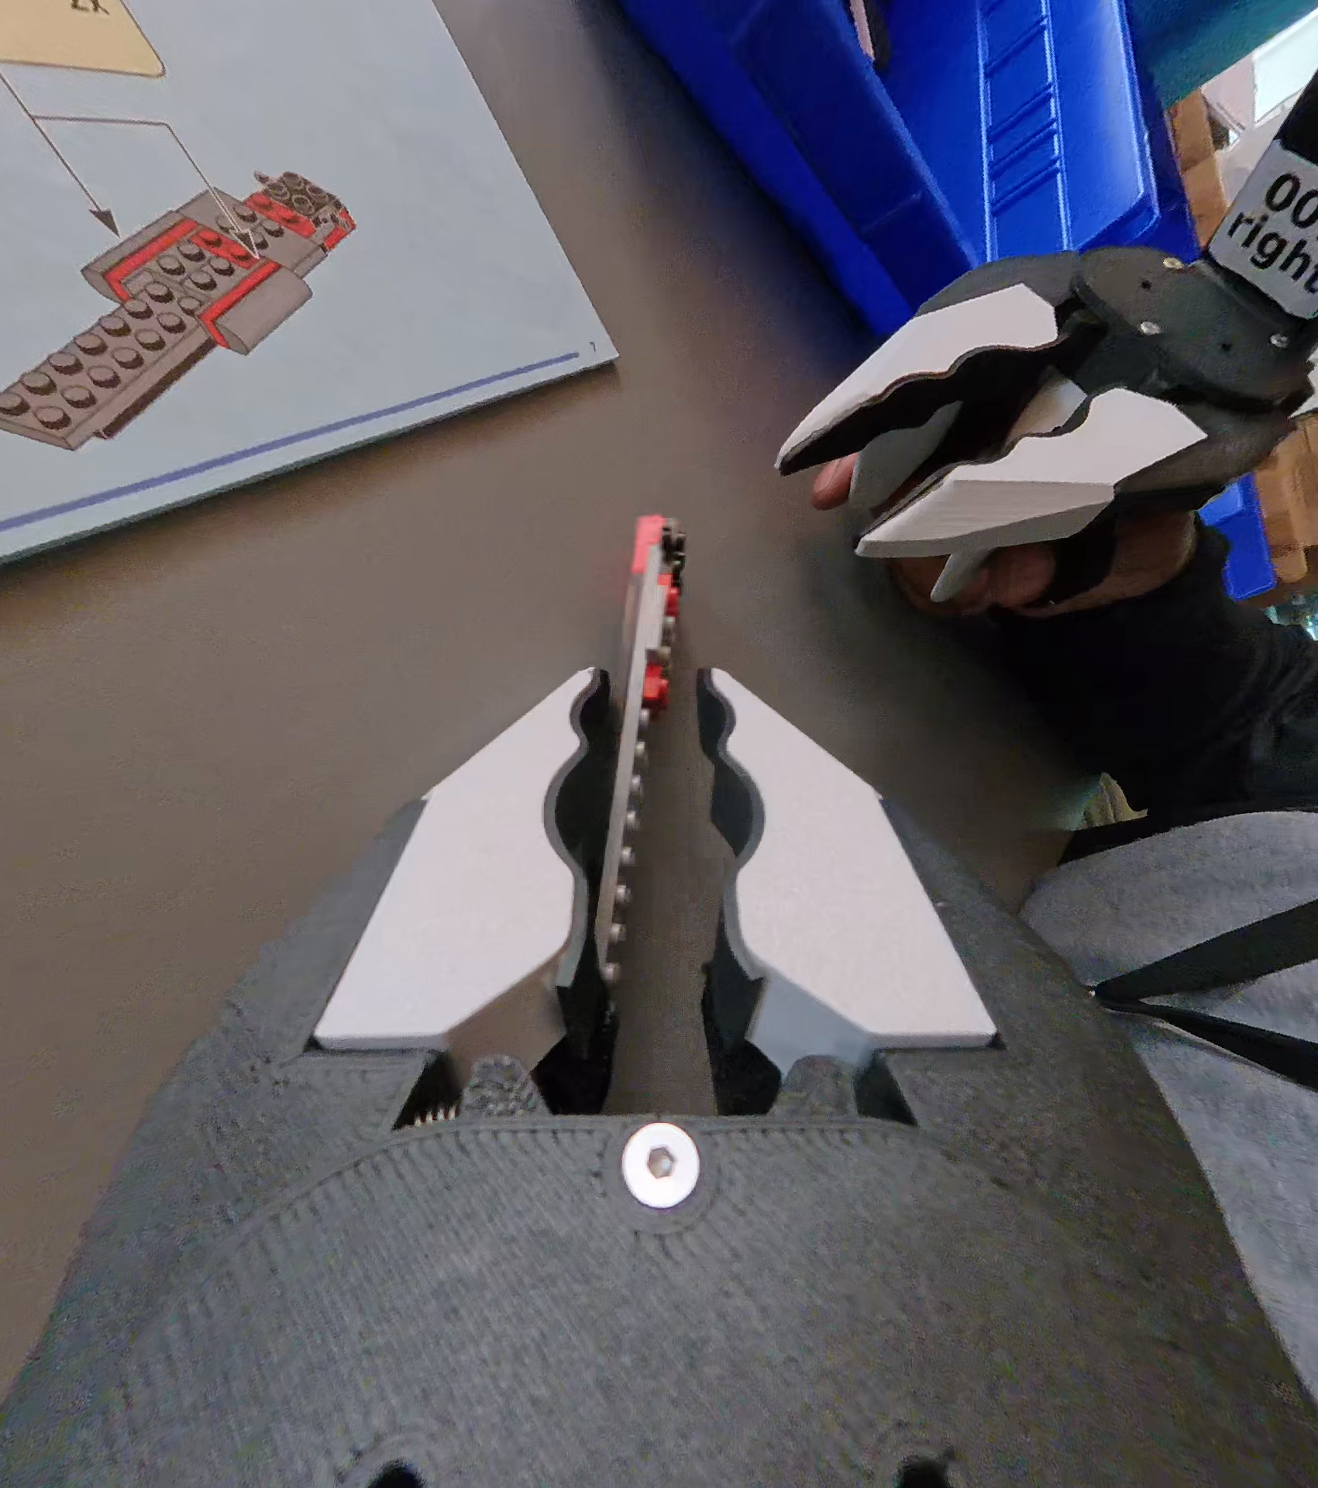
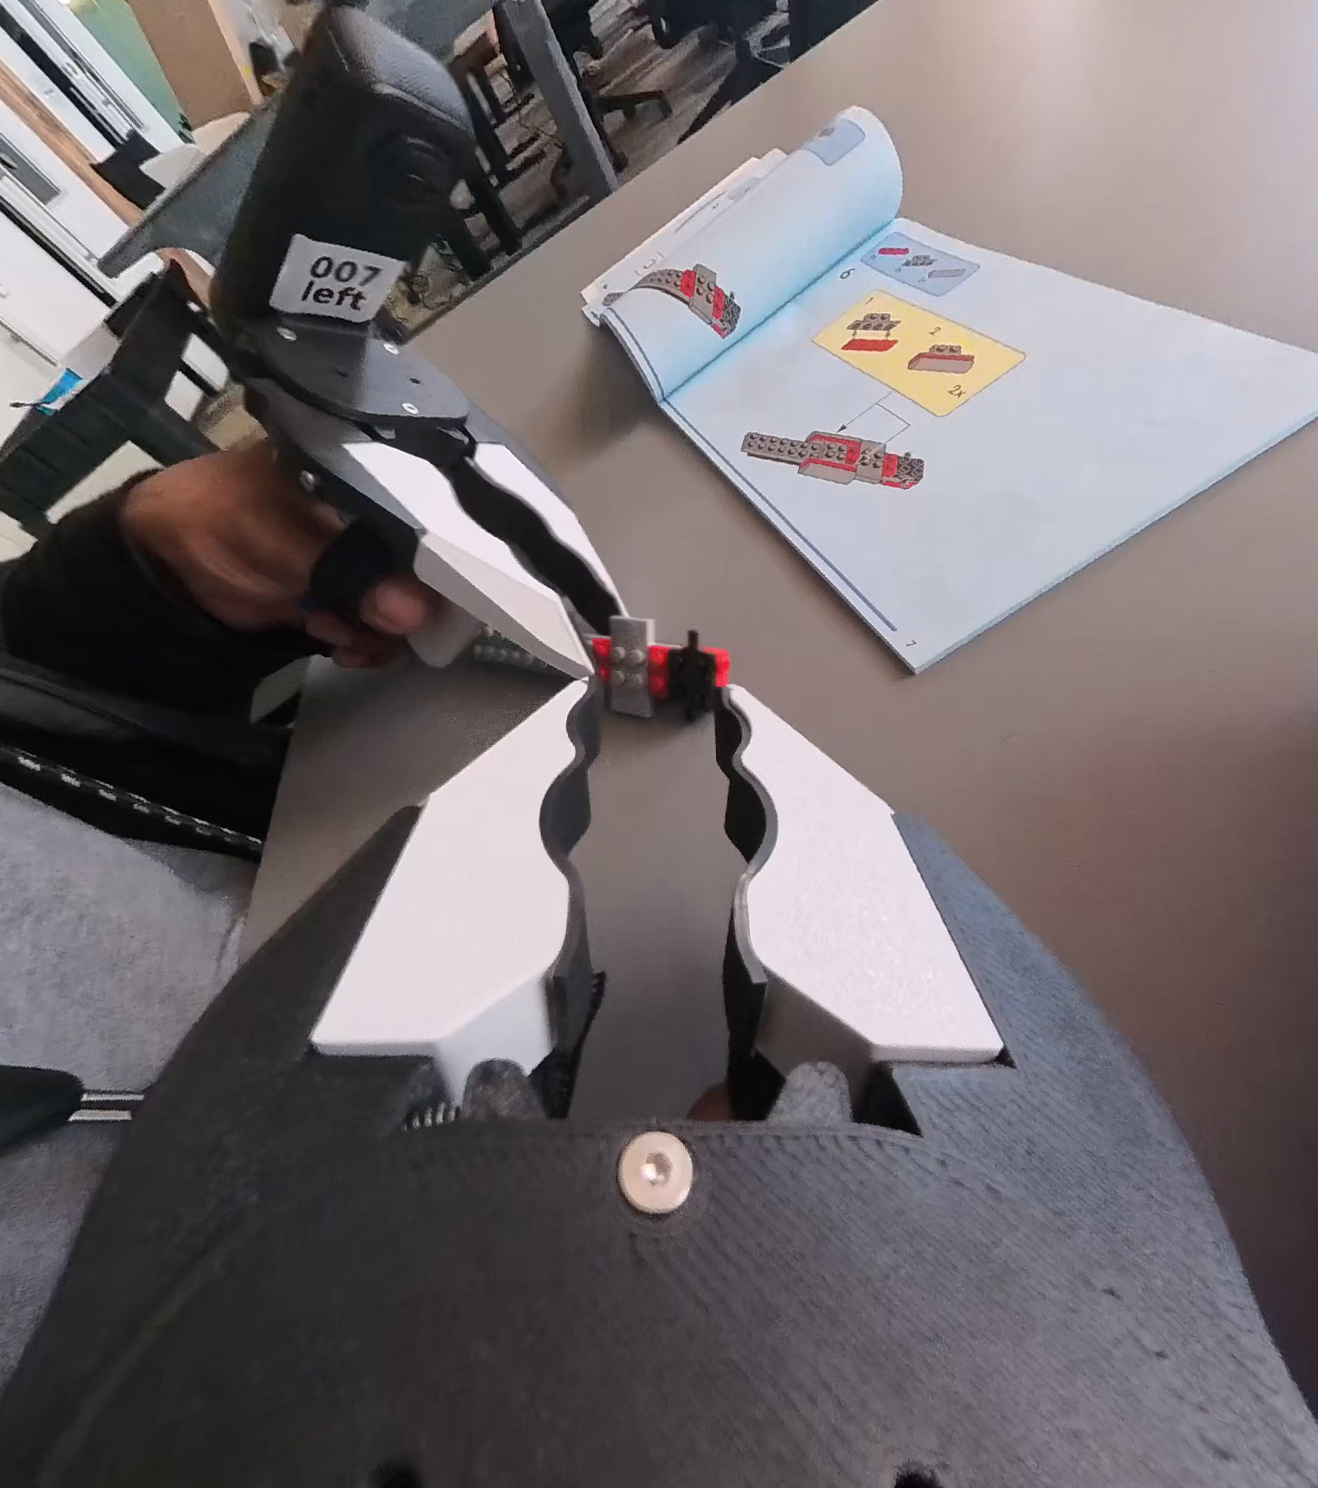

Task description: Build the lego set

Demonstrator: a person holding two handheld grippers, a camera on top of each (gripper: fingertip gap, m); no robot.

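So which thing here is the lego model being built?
Find the dark table with the open blue booklet. Nearer the person, the left gripper has a thin strip between its fingers: the lego model, grey and studded with red bricks and a black piece.

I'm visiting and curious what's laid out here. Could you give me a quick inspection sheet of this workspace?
Surface: dark table, bare apart from the job's things.
Job's things: grey and red lego model, standing on its edge; open manual lying flat.
Clutter: blue bin at the table's far side.
Grippers: left gripper has its fingers around the model, with a gap on one side, so the grip is unclear; right gripper is open and empty, pointing at the model.
Cables: nothing seen.
Surroundings: desks beyond the table.
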